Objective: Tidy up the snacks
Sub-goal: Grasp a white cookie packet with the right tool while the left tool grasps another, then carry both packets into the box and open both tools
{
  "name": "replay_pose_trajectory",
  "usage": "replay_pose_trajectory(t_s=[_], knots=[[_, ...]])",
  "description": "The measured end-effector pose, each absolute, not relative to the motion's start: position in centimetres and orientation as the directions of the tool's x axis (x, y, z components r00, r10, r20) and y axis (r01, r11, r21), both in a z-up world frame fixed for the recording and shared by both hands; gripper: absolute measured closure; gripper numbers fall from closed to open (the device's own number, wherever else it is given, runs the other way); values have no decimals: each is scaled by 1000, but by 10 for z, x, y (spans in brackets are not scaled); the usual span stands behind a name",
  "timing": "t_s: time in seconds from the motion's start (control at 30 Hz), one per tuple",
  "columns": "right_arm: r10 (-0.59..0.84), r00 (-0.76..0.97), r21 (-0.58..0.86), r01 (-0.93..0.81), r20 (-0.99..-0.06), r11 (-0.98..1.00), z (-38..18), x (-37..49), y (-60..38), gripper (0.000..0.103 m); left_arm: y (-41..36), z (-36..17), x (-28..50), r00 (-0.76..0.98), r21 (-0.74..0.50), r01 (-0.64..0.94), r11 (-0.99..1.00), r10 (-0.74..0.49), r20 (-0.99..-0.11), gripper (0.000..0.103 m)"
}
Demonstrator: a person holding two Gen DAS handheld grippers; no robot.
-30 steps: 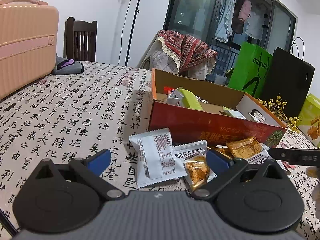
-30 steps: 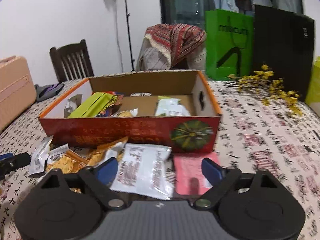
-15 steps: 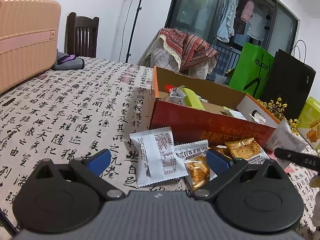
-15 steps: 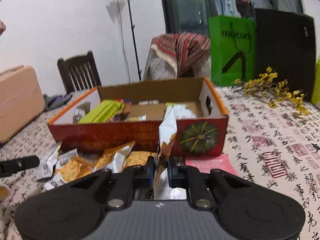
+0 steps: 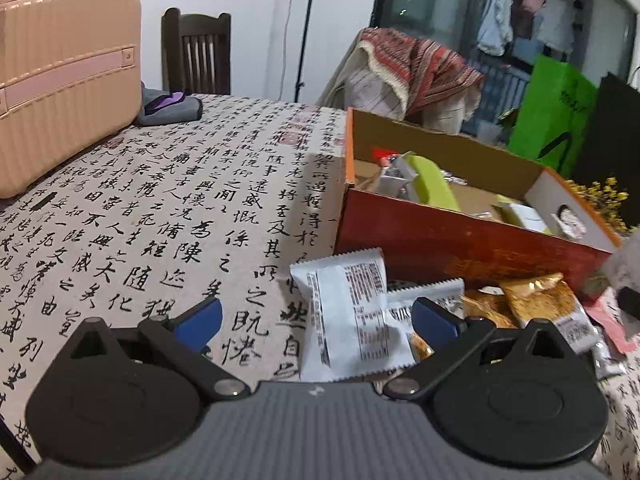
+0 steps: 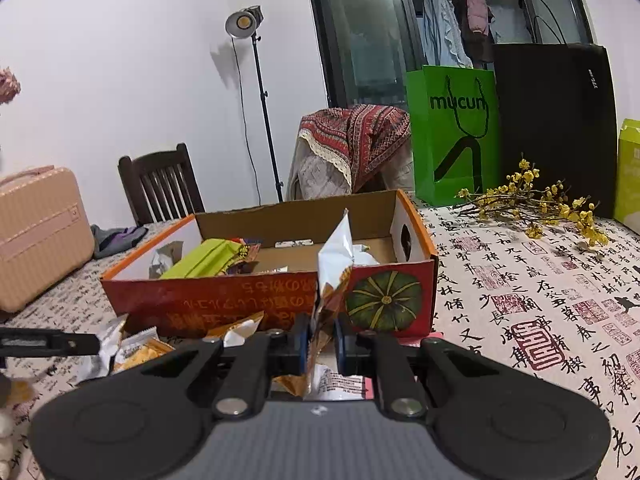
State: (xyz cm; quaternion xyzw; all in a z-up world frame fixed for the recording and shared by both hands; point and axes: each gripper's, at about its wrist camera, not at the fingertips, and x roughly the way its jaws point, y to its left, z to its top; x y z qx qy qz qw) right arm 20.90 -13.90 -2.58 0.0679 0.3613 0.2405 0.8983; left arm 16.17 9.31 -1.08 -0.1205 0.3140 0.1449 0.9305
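Snack packet [image 6: 334, 264] pinched upright in right claw [image 6: 322, 342] | box [image 6: 248, 300] front wall behind

suitcase [image 5: 60, 80]: cut off left | black bag [image 6: 556, 120]: lettering too small

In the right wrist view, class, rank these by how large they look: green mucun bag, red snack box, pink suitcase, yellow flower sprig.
1. red snack box
2. green mucun bag
3. pink suitcase
4. yellow flower sprig

The box sits nearest, so true sizes stay unsure.
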Motion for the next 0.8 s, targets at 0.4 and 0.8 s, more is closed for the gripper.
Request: replay_pose_trajectory(t_s=[0.4, 0.8], knots=[[500, 621, 314, -392, -604, 865, -25, 207, -140, 90, 94, -22, 171, 767, -175, -301, 937, 129, -629, 60], [493, 631, 302, -393, -599, 869, -25, 206, -138, 90, 92, 1, 144, 820, -174, -294, 940, 154, -552, 61]])
